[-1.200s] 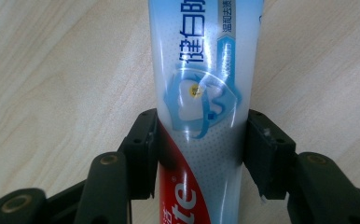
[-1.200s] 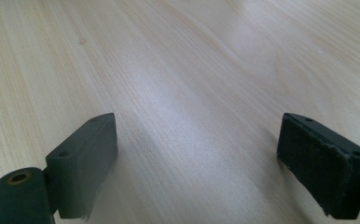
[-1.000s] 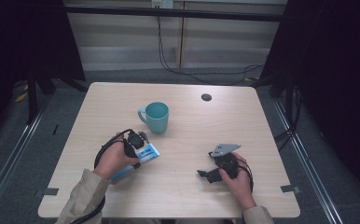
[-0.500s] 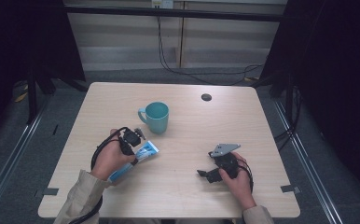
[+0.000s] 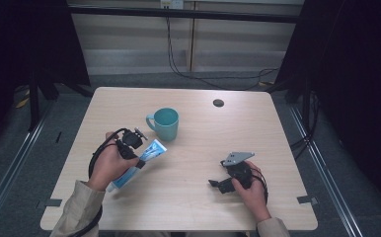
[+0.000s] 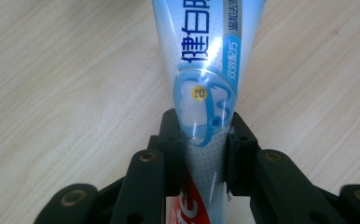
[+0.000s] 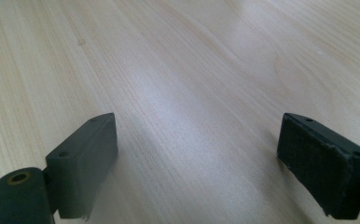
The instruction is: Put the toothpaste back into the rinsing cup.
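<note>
A blue and white toothpaste tube [image 5: 151, 152] [image 6: 201, 70] is held slanted just above the wooden table [image 5: 203, 143], and my left gripper [image 5: 138, 159] [image 6: 201, 140] is shut on its lower part. The tube's flat end points toward a teal mug [image 5: 165, 123], which stands upright a short way beyond it. At the right front, my right gripper [image 5: 217, 184] [image 7: 199, 154] rests low on the table, open, with bare wood between its pads [image 7: 82, 161].
A small dark round disc [image 5: 218, 102] sits in the table top near the far edge. Black cables loop from both grippers. Dark curtains and floor rails flank the table on both sides.
The left jaws have closed on the toothpaste tube, and the left hand has lifted it a little off the table. The right hand has stayed put.
</note>
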A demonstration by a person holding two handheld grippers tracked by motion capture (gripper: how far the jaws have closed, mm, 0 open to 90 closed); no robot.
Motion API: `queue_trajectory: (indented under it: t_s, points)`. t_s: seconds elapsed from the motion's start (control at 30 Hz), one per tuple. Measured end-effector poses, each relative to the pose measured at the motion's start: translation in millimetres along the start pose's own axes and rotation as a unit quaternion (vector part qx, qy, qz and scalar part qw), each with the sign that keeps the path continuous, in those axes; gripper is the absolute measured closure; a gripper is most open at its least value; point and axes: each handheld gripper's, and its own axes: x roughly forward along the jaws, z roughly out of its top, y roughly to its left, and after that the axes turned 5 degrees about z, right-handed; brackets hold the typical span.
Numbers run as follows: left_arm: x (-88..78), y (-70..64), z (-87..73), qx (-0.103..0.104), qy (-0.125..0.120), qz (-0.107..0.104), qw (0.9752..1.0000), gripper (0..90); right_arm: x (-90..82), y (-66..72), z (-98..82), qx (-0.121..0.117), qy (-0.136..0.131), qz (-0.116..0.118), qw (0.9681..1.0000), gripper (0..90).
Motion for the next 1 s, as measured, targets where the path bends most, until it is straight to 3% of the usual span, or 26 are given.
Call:
queue_trajectory:
  t_s: [0.2, 0.3, 0.43, 0.63, 0.7, 0.8, 0.83, 1.0]
  points:
    - [-9.7, 2.5, -0.4, -0.016, -0.036, -0.011, 0.9992, 73.0, 0.0, 0.0, 0.0, 0.000, 0.000, 0.000, 1.0000, 11.6]
    - [-14.1, 4.4, -0.1, -0.014, -0.050, -0.020, 0.9985, 72.9, 0.0, 0.0, 0.0, 0.000, 0.000, 0.000, 1.0000, 11.6]
    - [-18.7, 5.1, 0.8, -0.013, -0.066, -0.016, 0.9976, 72.9, 0.0, 0.0, 0.0, 0.000, 0.000, 0.000, 1.0000, 11.6]
    - [-23.4, 5.9, 0.7, -0.025, -0.102, -0.013, 0.9944, 73.0, 0.0, 0.0, 0.0, 0.000, 0.000, 0.000, 1.0000, 11.6]
    - [-23.8, 6.3, 0.3, -0.038, -0.116, -0.016, 0.9924, 73.0, 0.0, -0.1, 0.0, 0.000, 0.000, 0.000, 1.0000, 11.6]
    - [-24.8, 8.2, -0.1, -0.040, -0.129, -0.019, 0.9906, 73.0, 0.0, 0.0, 0.0, 0.000, 0.000, 0.000, 1.0000, 11.6]
    - [-25.3, 8.1, -0.5, -0.046, -0.141, -0.016, 0.9888, 73.0, 0.0, 0.0, 0.0, 0.000, 0.000, 0.000, 1.0000, 11.6]
    - [-25.6, 9.1, -0.6, -0.059, -0.154, -0.017, 0.9862, 73.0, 0.0, 0.0, 0.0, 0.000, 0.000, 0.000, 1.0000, 11.6]
